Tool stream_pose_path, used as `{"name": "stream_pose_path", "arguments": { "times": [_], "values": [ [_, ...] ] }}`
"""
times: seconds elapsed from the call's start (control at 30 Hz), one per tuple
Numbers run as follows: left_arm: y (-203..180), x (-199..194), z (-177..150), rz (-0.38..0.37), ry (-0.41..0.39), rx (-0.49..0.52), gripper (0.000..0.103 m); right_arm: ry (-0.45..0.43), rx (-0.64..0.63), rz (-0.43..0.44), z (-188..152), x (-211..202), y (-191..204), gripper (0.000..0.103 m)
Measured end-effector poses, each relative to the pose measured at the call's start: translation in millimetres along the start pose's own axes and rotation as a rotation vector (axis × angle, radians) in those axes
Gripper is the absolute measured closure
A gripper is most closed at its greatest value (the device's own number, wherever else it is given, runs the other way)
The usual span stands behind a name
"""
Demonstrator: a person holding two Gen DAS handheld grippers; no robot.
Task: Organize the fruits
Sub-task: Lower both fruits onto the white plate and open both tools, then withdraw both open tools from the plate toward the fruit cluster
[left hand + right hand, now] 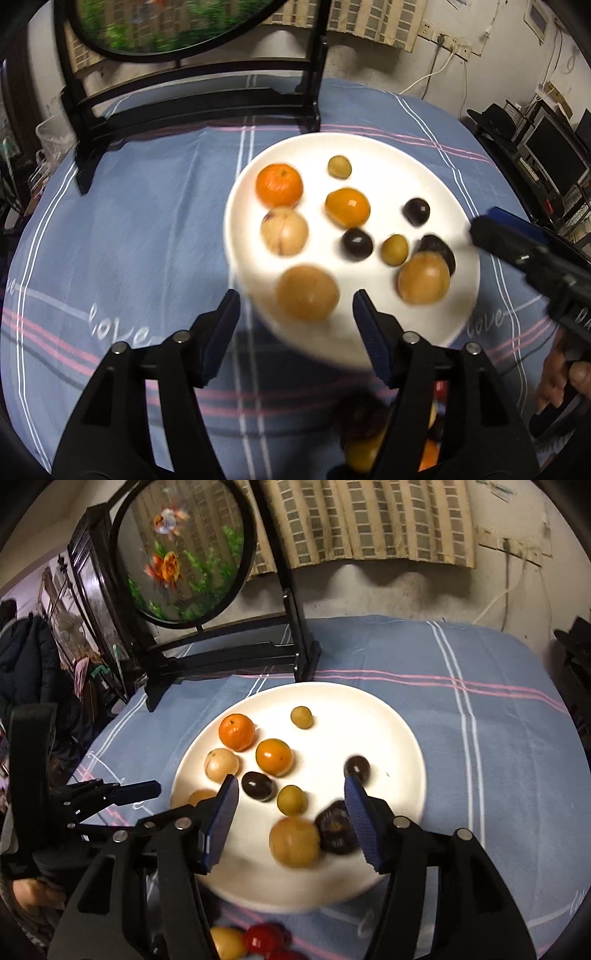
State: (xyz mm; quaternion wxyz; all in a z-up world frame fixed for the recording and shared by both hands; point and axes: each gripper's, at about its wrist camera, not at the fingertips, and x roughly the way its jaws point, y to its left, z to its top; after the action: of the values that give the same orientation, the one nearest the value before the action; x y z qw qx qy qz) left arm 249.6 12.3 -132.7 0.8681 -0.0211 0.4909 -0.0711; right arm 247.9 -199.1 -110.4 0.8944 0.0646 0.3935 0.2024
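Both grippers, left (295, 306) and right (290, 794), part open, empty; plate (388, 731) fruit blurred (near-edge fruits cut off).

Nine small orange, tan, olive and dark fruits (273, 757) lie scattered on a white plate (391, 738).

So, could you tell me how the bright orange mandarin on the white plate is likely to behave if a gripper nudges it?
The mandarin looks round, so it would probably roll across the smooth white plate. The pale fruit sits close beside it and may get bumped. Its skin looks soft, so a gentle grip seems wise.
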Motion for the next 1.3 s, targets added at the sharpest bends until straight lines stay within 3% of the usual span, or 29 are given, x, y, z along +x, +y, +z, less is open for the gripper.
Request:
{"name": "stream_pose_path", "arguments": {
  "times": [0.37, 0.57, 0.73, 0.97, 1.03, 1.17, 1.3],
  "values": [
    [1, -44, -90, -0.017, 0.079, 0.020, 0.037, 0.070, 0.217, -0.077, -111, -78, -37, 0.043],
    [-19, -42, -79, -0.042, 0.069, 0.071, 0.033, 0.101, 0.271, -0.122, -148, -107, -43, 0.043],
    [-36, -12, -65, -0.009, 0.093, 0.136, 0.033, 0.085, 0.285, -0.146, -154, -124, -44, 0.043],
    [-27, 13, -65, 0.054, 0.103, 0.154, 0.031, 0.074, 0.321, -0.181, -163, -138, -49, 0.043],
    [-15, 11, -65, 0.081, 0.098, 0.131, 0.031, 0.070, 0.321, -0.184, -162, -139, -47, 0.043],
    [22, -3, -71, 0.057, 0.091, 0.014, 0.031, 0.075, 0.278, -0.170, -157, -135, -37, 0.043],
    [40, -15, -80, 0.063, 0.079, -0.023, 0.033, 0.092, 0.232, -0.145, -153, -128, -25, 0.043]
  ]
}}
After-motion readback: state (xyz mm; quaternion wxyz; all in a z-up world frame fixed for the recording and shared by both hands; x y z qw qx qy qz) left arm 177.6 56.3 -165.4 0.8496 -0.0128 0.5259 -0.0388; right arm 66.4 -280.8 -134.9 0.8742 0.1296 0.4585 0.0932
